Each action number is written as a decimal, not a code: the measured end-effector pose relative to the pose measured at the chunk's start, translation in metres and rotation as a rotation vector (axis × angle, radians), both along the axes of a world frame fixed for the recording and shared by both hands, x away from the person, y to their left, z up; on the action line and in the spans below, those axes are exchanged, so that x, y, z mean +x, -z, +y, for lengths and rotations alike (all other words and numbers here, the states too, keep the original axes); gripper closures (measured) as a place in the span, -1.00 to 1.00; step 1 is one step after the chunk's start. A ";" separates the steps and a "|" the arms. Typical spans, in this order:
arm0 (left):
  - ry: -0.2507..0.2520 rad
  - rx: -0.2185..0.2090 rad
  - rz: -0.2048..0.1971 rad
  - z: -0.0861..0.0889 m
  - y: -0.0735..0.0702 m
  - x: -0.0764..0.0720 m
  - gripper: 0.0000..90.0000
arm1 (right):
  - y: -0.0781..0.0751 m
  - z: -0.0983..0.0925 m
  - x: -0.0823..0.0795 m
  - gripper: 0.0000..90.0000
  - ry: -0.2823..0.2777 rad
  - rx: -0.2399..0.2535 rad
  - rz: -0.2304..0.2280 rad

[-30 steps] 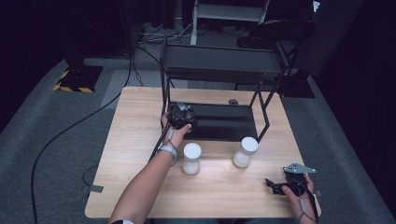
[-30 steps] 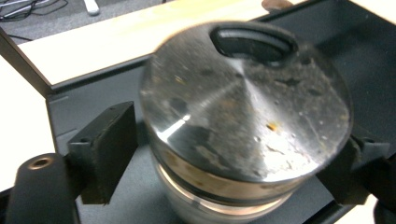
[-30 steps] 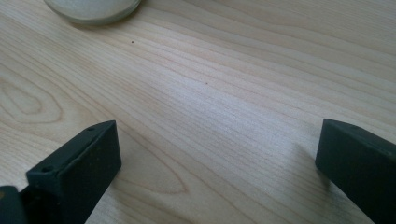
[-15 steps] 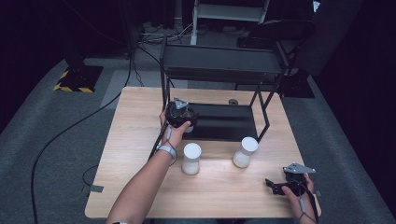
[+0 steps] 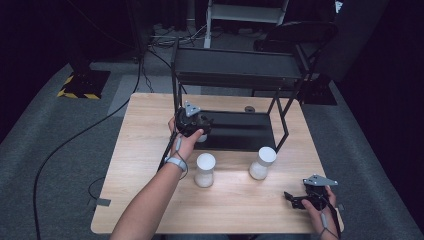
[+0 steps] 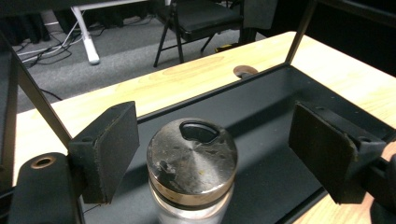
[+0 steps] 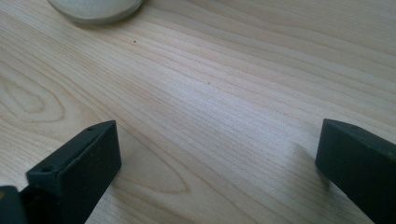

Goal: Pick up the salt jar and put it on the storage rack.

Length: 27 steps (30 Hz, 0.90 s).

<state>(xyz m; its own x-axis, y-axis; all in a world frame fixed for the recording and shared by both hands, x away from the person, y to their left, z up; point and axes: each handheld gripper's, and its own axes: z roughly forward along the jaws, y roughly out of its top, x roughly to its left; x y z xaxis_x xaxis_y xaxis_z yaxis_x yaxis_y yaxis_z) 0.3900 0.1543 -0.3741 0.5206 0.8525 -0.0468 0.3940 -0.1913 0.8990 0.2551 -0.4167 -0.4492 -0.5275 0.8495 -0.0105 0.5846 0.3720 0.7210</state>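
Observation:
A glass shaker jar [image 6: 192, 161] with a worn metal lid stands on the black lower shelf [image 6: 266, 112] of a rack. My left gripper [image 6: 215, 140] is open around it, and a gap shows between each pad and the lid. Its jaws have closed a little over the last second without touching the jar. From above, my left gripper [image 5: 202, 126] sits at the shelf's left end, and the jar [image 5: 201, 138] peeks out under the hand. At the table's front right, my right gripper [image 5: 295, 199] rests open; its jaws [image 7: 215, 154] stand wide over bare wood.
Two white-lidded jars [image 5: 205, 170] [image 5: 263, 163] stand on the wooden table [image 5: 145, 150] in front of the rack; one jar's base [image 7: 95, 7] lies ahead of the right gripper. The rack's upper shelf [image 5: 235, 67] and slanted posts [image 5: 285, 125] overhang the lower shelf. A small round object [image 5: 249, 109] lies behind.
The left hand and its gripper have drifted slightly left and up at the shelf's left end. The right hand has stayed put.

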 end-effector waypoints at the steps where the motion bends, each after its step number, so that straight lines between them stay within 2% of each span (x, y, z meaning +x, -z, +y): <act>1: 0.001 0.002 -0.003 0.000 -0.001 -0.002 -0.64 | 0.000 0.000 0.000 -1.00 0.000 0.000 0.000; 10: 0.019 0.017 -0.036 -0.001 -0.015 -0.020 -0.63 | 0.000 0.000 0.000 -1.00 0.001 0.000 0.000; 22: 0.022 0.034 -0.053 0.000 -0.029 -0.045 -0.66 | 0.000 0.002 -0.001 -1.00 0.010 -0.004 0.001; 27: 0.021 0.024 -0.052 0.005 -0.032 -0.057 -0.67 | 0.000 0.003 -0.001 -1.00 0.014 -0.005 0.000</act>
<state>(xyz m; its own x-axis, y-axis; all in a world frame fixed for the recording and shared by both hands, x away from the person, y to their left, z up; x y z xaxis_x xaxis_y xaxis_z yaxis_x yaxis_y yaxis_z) 0.3334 0.1591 -0.3420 0.5397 0.8418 0.0010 0.3427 -0.2208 0.9131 0.2538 -0.4138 -0.4489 -0.5159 0.8565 -0.0147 0.5894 0.3674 0.7194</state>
